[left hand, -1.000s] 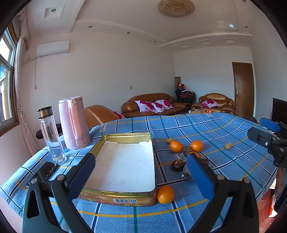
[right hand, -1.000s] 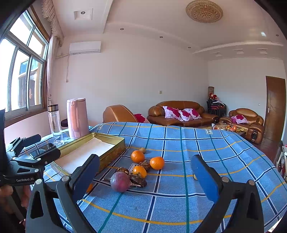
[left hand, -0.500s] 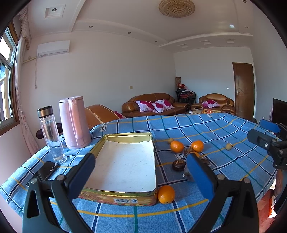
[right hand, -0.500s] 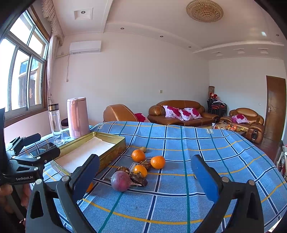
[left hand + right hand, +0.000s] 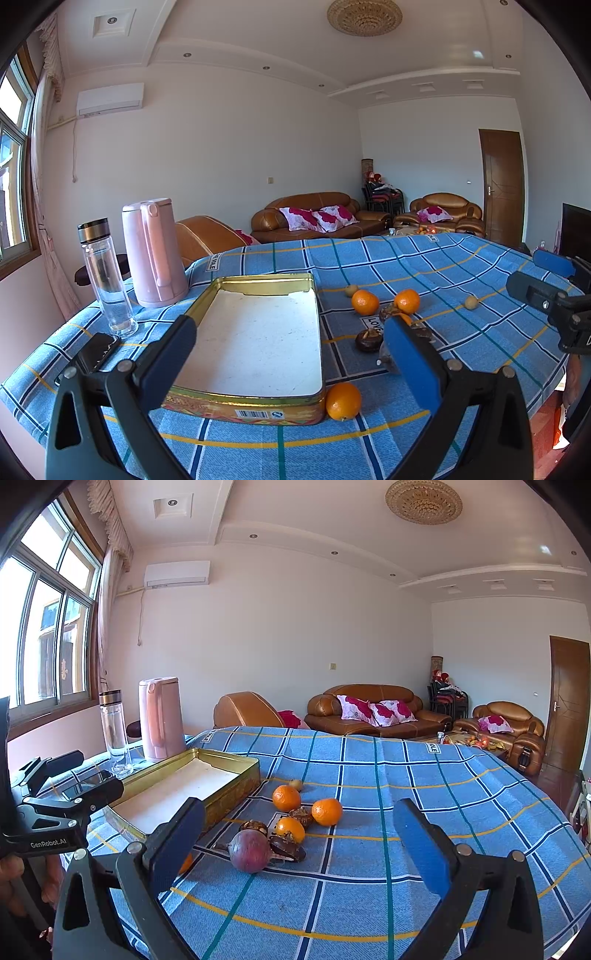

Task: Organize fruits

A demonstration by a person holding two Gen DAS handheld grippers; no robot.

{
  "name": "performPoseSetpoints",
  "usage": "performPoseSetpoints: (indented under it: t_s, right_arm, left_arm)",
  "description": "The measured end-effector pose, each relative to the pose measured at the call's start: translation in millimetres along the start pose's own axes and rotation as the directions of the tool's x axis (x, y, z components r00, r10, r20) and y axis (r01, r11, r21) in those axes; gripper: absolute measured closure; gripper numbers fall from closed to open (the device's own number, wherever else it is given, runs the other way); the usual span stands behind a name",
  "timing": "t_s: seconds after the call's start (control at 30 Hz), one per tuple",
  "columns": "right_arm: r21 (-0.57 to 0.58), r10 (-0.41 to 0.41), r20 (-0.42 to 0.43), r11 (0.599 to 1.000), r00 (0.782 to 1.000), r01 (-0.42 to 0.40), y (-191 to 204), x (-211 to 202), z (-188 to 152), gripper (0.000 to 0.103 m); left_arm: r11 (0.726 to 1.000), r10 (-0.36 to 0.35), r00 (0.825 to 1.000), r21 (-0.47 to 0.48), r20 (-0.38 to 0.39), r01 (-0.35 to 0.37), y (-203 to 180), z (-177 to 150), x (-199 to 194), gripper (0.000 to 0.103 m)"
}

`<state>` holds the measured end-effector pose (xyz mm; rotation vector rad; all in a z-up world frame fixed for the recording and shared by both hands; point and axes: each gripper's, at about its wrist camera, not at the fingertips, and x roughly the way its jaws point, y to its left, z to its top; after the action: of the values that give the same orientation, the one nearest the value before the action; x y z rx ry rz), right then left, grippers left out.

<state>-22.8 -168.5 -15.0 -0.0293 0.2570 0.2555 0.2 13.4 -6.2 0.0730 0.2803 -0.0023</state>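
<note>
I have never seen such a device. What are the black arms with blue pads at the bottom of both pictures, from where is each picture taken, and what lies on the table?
They are two hand-held claws; a person carries one in each hand. Each picture comes from a camera on one claw, looking forward. The left claw and right claw are both open and hold nothing. On the blue checked tablecloth lie an empty gold tin, several oranges, a dark purple fruit, a pink kettle and a glass bottle.
</note>
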Motion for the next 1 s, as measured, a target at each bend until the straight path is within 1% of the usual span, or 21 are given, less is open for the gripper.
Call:
performPoseSetpoints:
  t_s: [0.53,1.0]
  right_arm:
    - [-0.008,0.006,-0.009,1.0,1.0,-0.006,3.1,2.3,-1.6,0.001]
    - [-0.018,0.018,-0.038,1.0,0.999,-0.019,7.1,10.8,-5.4,0.001]
  left_arm:
    - [1.0,0.002,1.0,-0.002,-0.007,-0.002,4.4,-0.6,2.2,0.0]
    - [1.0,0.006,1.0,0.001,-0.03,-0.006,2.7,-5.9,8.5,0.0]
